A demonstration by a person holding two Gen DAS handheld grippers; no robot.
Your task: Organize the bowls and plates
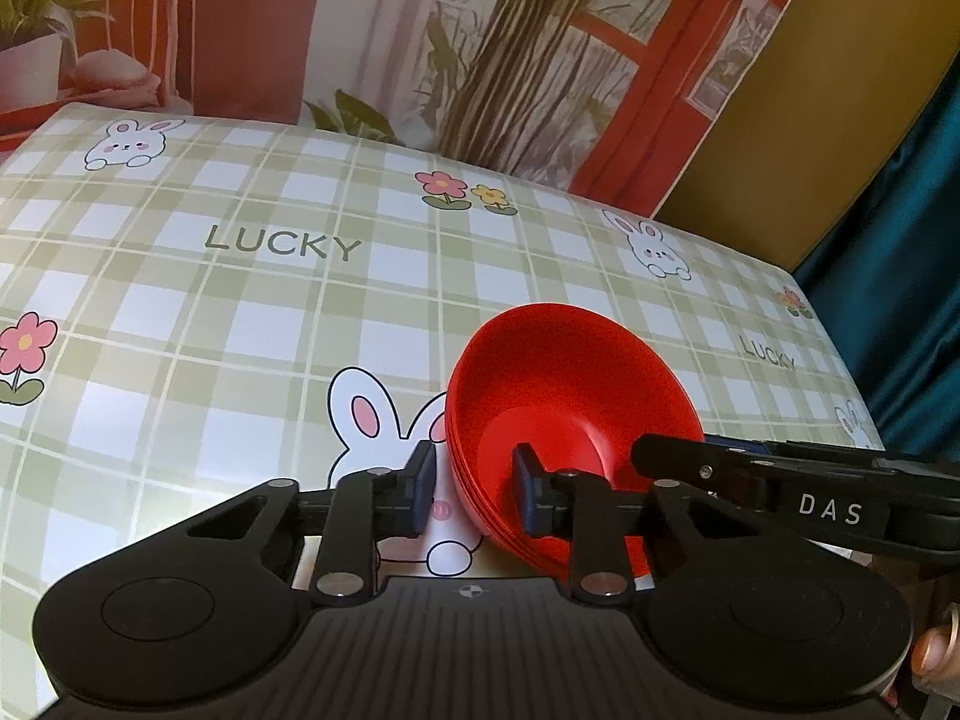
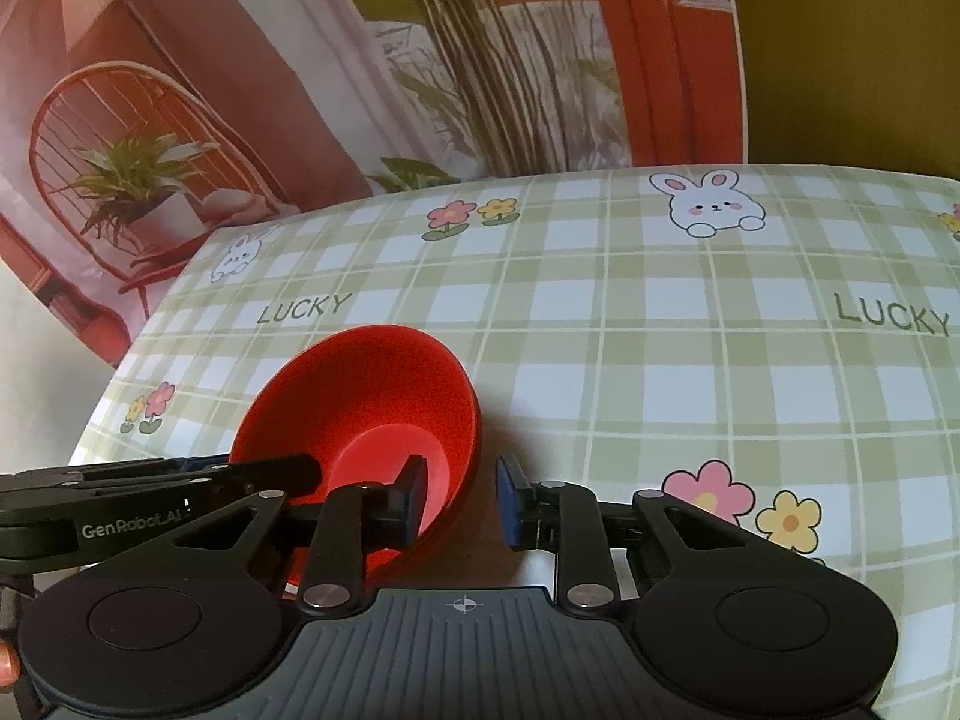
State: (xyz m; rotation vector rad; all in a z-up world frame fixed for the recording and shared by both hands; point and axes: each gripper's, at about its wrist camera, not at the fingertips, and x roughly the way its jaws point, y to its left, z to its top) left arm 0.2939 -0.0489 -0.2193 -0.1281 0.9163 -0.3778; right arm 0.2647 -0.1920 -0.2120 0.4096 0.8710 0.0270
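Observation:
A stack of red bowls (image 1: 558, 396) sits on the checked tablecloth (image 1: 240, 312); several nested rims show at its left edge. My left gripper (image 1: 474, 492) is open and straddles the stack's left rim, one finger outside, one inside the top bowl. My right gripper (image 2: 462, 504) is open and straddles the right rim of the red bowls (image 2: 366, 396), its left finger inside the bowl, its right finger outside. Each gripper reaches in from the side in the other's view: the right one (image 1: 780, 492), the left one (image 2: 150, 492).
The table carries a green-and-white cloth with bunnies, flowers and "LUCKY" print (image 2: 660, 330). A printed backdrop of a red room with plants (image 1: 510, 60) stands behind the far edge. A dark teal curtain (image 1: 912, 276) hangs past the right edge.

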